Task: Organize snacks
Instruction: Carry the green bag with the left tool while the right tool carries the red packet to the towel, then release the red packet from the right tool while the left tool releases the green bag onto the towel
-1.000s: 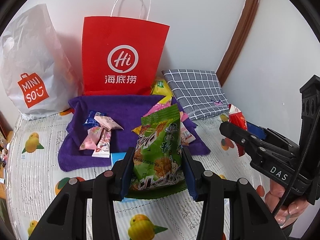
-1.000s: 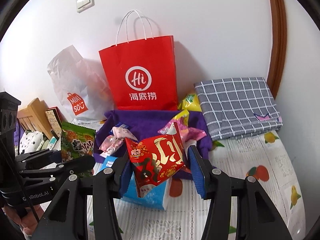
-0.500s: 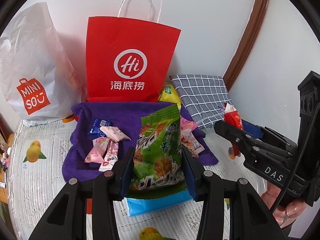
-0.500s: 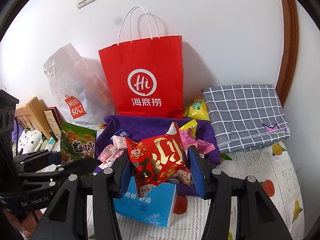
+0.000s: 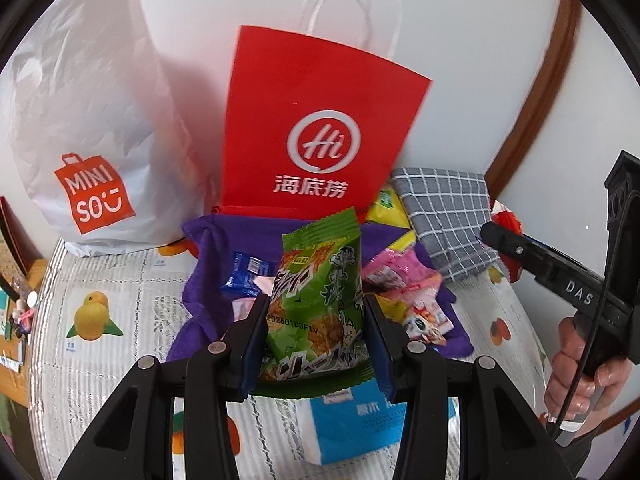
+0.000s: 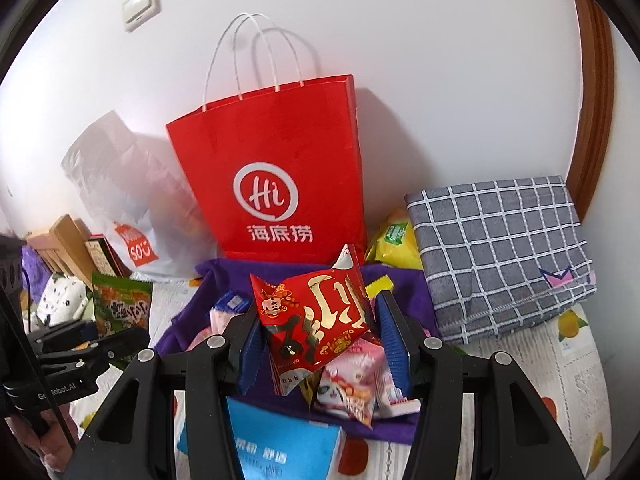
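Two grippers, each clamped on a snack: the left gripper [image 5: 314, 316] pinches a green snack packet [image 5: 318, 300] upright between its pads, the right gripper [image 6: 316, 334] grips a red snack packet [image 6: 316, 320]. Both packets are held above the purple cloth [image 6: 188, 320] strewn with small sweets, in front of the red paper bag [image 5: 320, 120] standing against the wall.

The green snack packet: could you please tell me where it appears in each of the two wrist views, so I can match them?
Left wrist view: the green snack packet is at centre, upright, clamped in the left hand-held gripper.
Right wrist view: it sits at the far left edge, sticking up from that same hand-held gripper.
Shared landmark: the red paper bag standing against the wall.
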`<state>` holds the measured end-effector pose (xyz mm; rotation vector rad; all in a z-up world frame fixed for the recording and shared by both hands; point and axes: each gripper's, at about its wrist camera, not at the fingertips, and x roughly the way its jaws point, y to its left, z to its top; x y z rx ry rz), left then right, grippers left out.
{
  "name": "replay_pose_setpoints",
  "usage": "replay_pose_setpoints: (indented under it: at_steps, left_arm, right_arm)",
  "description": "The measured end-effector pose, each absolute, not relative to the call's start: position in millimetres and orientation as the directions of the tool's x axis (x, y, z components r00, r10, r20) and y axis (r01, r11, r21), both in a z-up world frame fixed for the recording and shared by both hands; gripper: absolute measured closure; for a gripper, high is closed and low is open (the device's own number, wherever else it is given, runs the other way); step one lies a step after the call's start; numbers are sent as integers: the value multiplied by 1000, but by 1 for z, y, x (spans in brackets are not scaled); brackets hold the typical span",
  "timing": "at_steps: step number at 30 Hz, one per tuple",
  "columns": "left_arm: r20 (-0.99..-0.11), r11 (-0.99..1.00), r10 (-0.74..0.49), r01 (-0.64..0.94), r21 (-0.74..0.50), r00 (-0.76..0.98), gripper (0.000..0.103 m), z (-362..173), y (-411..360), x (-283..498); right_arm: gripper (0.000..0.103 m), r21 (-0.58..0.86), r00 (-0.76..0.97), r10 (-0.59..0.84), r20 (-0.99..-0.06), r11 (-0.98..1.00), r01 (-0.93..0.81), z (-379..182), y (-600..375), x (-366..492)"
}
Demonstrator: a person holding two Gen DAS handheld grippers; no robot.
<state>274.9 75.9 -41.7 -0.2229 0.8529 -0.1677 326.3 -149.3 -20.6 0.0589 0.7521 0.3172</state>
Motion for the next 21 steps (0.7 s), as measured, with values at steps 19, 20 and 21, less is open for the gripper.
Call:
replay_pose_setpoints:
  at_steps: [19, 20, 21]
  left_arm:
    - [-766, 957, -201, -43, -285, 610, 60, -86, 110, 328]
    - [-770, 959, -199, -43, -281, 607, 60, -89, 110, 330]
    - [-773, 959, -197, -44, -279, 603, 60, -92, 111, 331]
  right_arm:
    - [51, 202, 526, 356, -772, 923, -327, -96, -117, 389]
    - [51, 203, 515, 357, -779, 922, -331, -100, -115, 390]
    - [51, 205, 503, 359, -786, 919, -336, -105, -113, 391]
